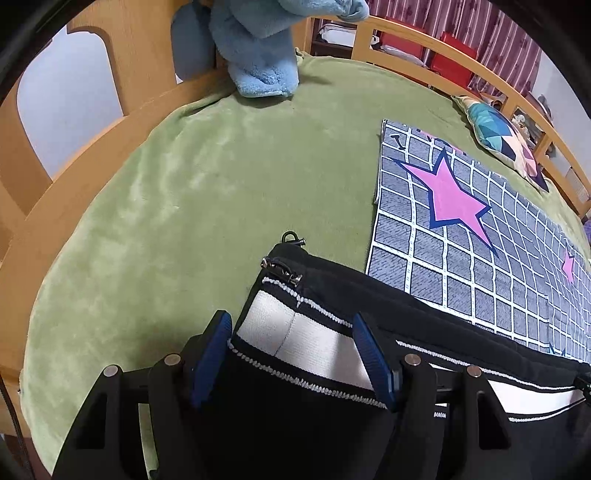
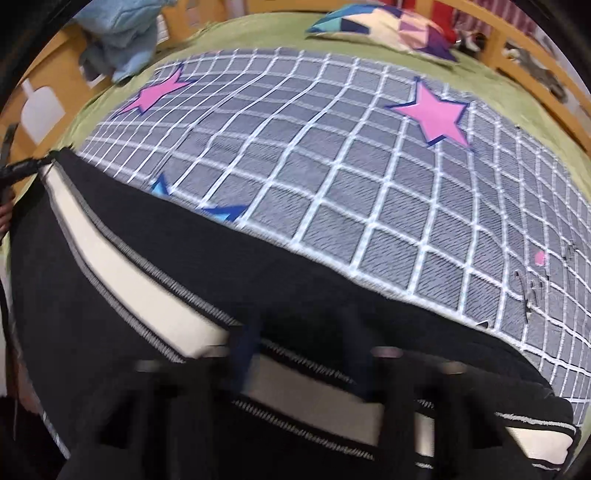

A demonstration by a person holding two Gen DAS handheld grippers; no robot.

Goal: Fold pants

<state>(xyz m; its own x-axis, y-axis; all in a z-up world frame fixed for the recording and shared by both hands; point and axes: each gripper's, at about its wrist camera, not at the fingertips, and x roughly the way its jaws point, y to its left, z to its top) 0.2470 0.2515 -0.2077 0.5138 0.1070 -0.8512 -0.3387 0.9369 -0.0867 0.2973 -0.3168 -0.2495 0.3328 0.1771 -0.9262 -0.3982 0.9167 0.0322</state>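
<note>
Black pants [image 1: 332, 288] with a white side stripe and a zipper at the cuff [image 1: 284, 271] lie across the near edge of a bed. My left gripper [image 1: 291, 354] is over the cuff end, its blue pads [image 1: 212, 354] apart and the striped fabric between them, so it is open. In the right wrist view the pants [image 2: 166, 236] run along the bottom. There my right gripper [image 2: 306, 369] is smeared by blur low over the white stripe. Its fingers are too blurred to read, and I take it as shut on the pants' fabric.
Under the pants lies a grey grid blanket with pink stars [image 1: 461, 258] [image 2: 332, 166], spread on a green bed cover [image 1: 184, 184]. A blue plush cloth [image 1: 258, 55] hangs at the far end. A patterned pillow [image 2: 388, 26] sits by the wooden bed rail [image 1: 92, 118].
</note>
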